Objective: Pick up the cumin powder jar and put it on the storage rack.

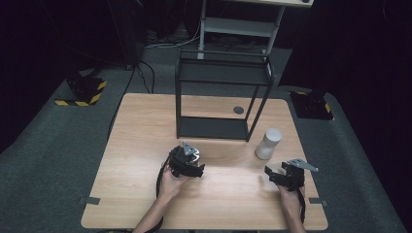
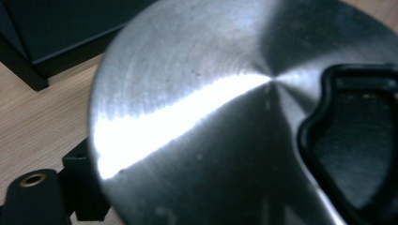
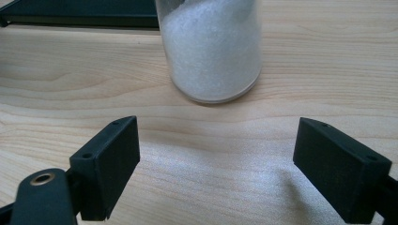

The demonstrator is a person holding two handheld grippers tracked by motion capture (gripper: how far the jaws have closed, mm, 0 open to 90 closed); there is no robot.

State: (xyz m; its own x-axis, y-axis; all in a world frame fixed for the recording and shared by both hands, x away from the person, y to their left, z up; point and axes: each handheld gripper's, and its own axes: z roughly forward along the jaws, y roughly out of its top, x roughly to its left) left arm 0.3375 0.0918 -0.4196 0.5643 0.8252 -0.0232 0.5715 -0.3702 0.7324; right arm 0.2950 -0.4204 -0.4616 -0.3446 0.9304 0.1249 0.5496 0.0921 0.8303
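Brushed steel, a round lid (image 2: 202,117) sits between the left gripper (image 1: 187,165)'s half-closed jaws; whether they grip it I cannot tell. Centre it before squeezing. Right gripper (image 1: 278,174) gapes empty, near the white-granule jar (image 3: 211,47); black shelf (image 1: 221,92) beyond.

This looks like a lab or recording studio. Black curtains close in the dark room beyond the right gripper (image 1: 275,175), grey carpet covers the floor, and yellow-and-black hazard-striped stand feet (image 1: 83,92) sit off to both sides. A lone wooden table (image 1: 145,145) carries a black metal rack (image 1: 221,97) ahead of the gripper, cables trailing behind.
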